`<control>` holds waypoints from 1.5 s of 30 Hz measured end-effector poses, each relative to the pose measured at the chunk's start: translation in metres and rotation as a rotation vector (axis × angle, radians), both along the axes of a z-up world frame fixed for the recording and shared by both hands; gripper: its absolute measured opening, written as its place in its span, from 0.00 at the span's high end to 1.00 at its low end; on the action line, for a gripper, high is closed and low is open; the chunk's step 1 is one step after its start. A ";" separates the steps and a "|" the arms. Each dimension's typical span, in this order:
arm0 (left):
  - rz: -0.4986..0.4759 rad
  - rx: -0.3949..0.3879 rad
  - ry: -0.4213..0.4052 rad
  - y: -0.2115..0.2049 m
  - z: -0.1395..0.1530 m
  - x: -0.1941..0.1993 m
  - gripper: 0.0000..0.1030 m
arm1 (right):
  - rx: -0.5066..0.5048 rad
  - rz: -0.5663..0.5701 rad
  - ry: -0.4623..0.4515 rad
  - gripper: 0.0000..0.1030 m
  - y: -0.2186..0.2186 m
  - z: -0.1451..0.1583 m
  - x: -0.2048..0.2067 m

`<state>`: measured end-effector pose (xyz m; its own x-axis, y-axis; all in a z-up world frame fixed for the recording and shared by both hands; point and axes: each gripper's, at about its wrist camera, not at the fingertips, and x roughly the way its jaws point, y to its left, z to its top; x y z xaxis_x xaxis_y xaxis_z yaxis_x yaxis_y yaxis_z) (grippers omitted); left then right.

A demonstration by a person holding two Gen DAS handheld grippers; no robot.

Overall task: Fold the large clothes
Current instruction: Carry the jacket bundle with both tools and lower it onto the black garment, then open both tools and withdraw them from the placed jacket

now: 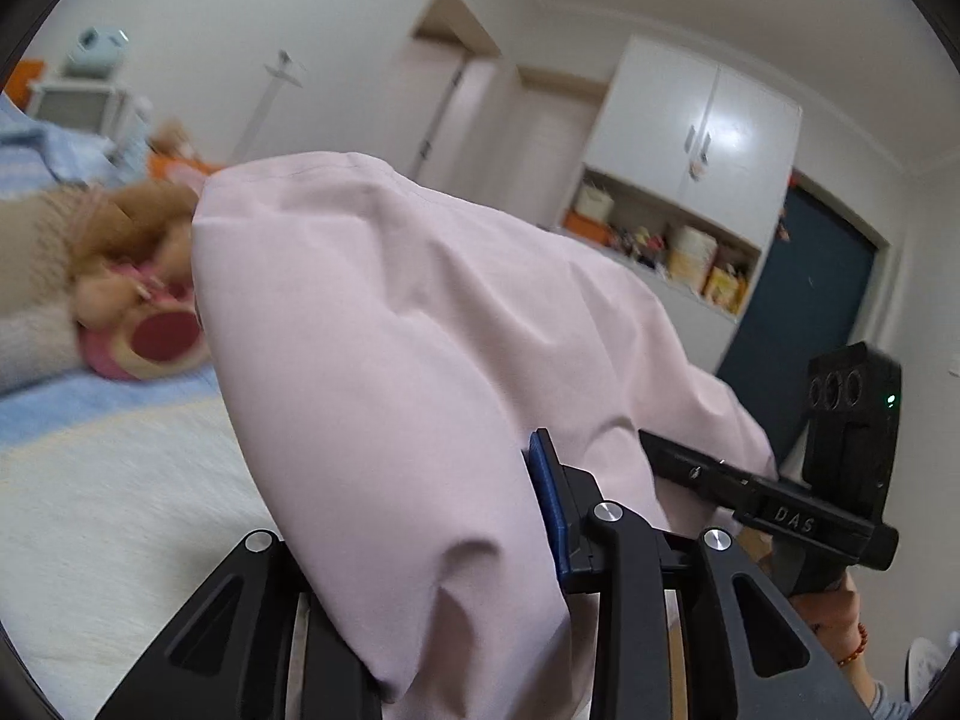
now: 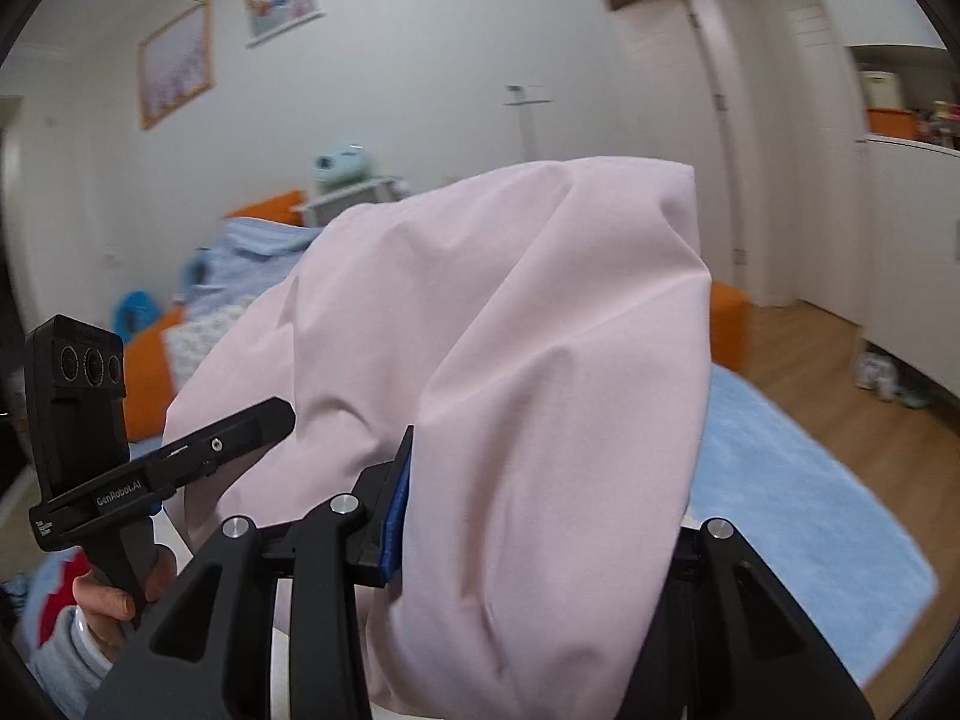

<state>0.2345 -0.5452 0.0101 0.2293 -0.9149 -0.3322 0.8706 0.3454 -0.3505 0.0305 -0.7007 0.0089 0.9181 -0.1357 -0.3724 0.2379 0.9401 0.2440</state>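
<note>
pink garment [image 2: 528, 372]: smooth matt woven cloth, softly creased | gripper pad [image 2: 397, 510] against the garment: ribbed blue plastic | floor [image 2: 816, 372] beyond the garment: wood with slight sheen | bedcover [image 1: 120, 480] beside the garment: fuzzy cloth

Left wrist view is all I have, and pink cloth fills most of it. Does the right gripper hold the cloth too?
Observer: Yes. In the right wrist view the cloth sits between the fingers of the right gripper, and a blue pad presses on it.
Operator: What is below the cloth on that side?
Observer: A blue blanket, and beyond it a wood floor.
Operator: Can you see my left gripper from there?
Observer: Yes, the left gripper is at the left edge. A hand holds its handle.
</note>
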 end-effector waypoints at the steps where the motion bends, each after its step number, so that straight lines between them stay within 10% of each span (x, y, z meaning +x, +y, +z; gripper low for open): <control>1: -0.015 0.014 0.014 -0.013 -0.012 -0.003 0.66 | 0.004 -0.017 0.019 0.64 -0.012 -0.015 -0.005; 6: -0.042 0.108 0.095 -0.061 -0.114 -0.002 0.65 | 0.080 -0.044 0.099 0.64 -0.049 -0.111 -0.009; 9: -0.017 0.302 0.249 -0.084 -0.210 0.028 0.56 | 0.130 -0.090 0.250 0.50 -0.060 -0.196 0.016; 12: -0.038 0.149 0.439 -0.067 -0.262 0.051 0.44 | 0.224 -0.112 0.163 0.34 -0.076 -0.242 0.007; 16: -0.038 0.217 0.371 -0.079 -0.254 0.048 0.42 | 0.182 -0.136 0.191 0.27 -0.081 -0.239 0.000; 22: -0.036 0.326 0.506 -0.065 -0.233 0.054 0.23 | 0.248 -0.119 0.202 0.05 -0.090 -0.229 -0.008; 29: 0.095 0.289 0.322 -0.032 -0.113 0.070 0.09 | 0.208 -0.140 0.074 0.04 -0.104 -0.142 -0.049; 31: 0.104 0.260 0.238 -0.039 -0.088 0.064 0.09 | 0.165 -0.106 0.042 0.14 -0.104 -0.117 -0.037; 33: 0.113 0.256 0.157 -0.068 -0.069 0.059 0.09 | 0.212 -0.055 0.040 0.57 -0.112 -0.108 -0.011; 35: 0.115 0.289 0.135 -0.109 -0.069 0.059 0.09 | 0.274 -0.047 0.043 0.73 -0.123 -0.111 0.012; 41: 0.124 0.523 0.106 -0.178 -0.157 0.080 0.08 | 0.274 -0.128 0.175 0.73 -0.150 -0.173 0.066; 45: 0.092 0.475 0.090 -0.181 -0.197 0.092 0.02 | 0.489 -0.187 0.080 0.84 -0.161 -0.251 0.058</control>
